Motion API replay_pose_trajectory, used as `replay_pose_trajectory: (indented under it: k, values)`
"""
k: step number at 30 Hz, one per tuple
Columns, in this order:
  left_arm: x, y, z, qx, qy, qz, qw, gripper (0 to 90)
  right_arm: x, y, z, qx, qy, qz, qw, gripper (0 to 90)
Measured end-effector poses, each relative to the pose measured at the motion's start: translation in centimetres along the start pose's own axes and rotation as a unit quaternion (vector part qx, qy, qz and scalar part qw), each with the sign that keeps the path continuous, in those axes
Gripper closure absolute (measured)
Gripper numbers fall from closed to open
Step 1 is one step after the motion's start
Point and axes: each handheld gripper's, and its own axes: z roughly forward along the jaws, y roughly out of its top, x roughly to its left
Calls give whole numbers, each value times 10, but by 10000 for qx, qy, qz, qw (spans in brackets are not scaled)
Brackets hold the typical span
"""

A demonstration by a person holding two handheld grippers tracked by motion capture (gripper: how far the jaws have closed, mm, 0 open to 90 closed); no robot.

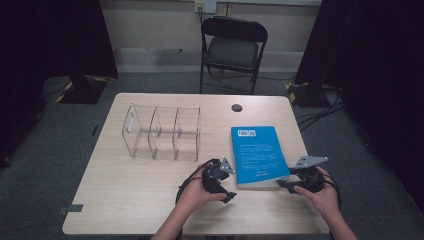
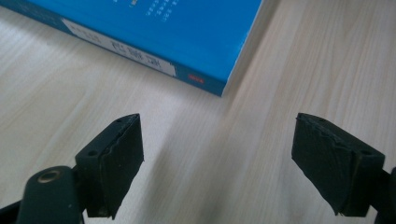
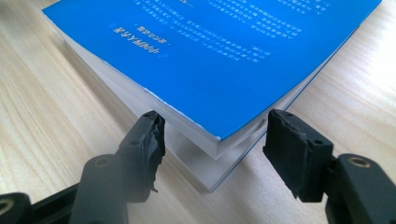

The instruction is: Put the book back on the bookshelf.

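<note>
A thick blue-covered paperback book [image 1: 258, 155] lies flat on the light wooden table [image 1: 125, 200], right of centre. Left of it, well apart, stands a clear acrylic three-compartment organiser [image 1: 162, 132] (nothing can be seen in its compartments). The right gripper [image 3: 212, 135] sits at the book's near right corner, jaws either side of that raised corner, not pressing it. The left gripper [image 2: 219, 140] hovers just off the near left corner, jaws wide apart over bare wood.

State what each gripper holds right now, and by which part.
Nothing is held. The right gripper has open jaws either side of the blue book's near corner, pads not yet pressing. The left gripper is open over bare table.
</note>
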Motion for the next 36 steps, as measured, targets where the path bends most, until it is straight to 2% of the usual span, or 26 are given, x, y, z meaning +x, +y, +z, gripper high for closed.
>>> replay_pose_trajectory:
  k: [2,4,6,8,12,15,17,18,23,26,31,33,36]
  values:
    - [-2,3,3,-52,-7,-77,10000,164,-1,1,0,-56,-3,-39,10000,378]
    - [-3,5,5,-41,0,-68,10000,164,0,2,-2,-20,16,44,10000,379]
    - [-3,10,8,-21,-30,37,10000,164,-1,3,-2,-27,27,38,10000,379]
    - [-4,14,11,-74,-21,22,10000,164,-1,4,-2,-59,28,7,10000,379]
    - [-7,23,17,-132,-75,60,9999,164,-1,5,-3,-36,30,138,9999,379]
    - [-9,28,22,-221,-89,-2,9997,164,-1,6,-3,-57,36,139,9999,379]
    - [-9,33,24,-188,-83,50,9998,164,-1,7,-3,-67,44,134,9999,378]
    - [-8,35,25,-94,-85,120,9998,164,-1,7,-3,-63,52,131,9999,378]
    - [-8,44,29,-121,-77,198,9997,168,-2,8,-4,-60,67,156,9998,378]
    - [-10,50,35,-120,-79,152,9998,165,-2,9,-5,-62,76,189,9998,378]
    - [-13,61,44,-105,-85,195,9997,166,-2,10,-5,-113,81,170,9998,378]
    - [-13,65,47,-70,-118,342,9993,165,-2,11,-6,-118,87,173,9997,378]
    - [-14,69,52,-101,-48,299,9995,162,-2,11,-6,-106,92,196,9997,377]
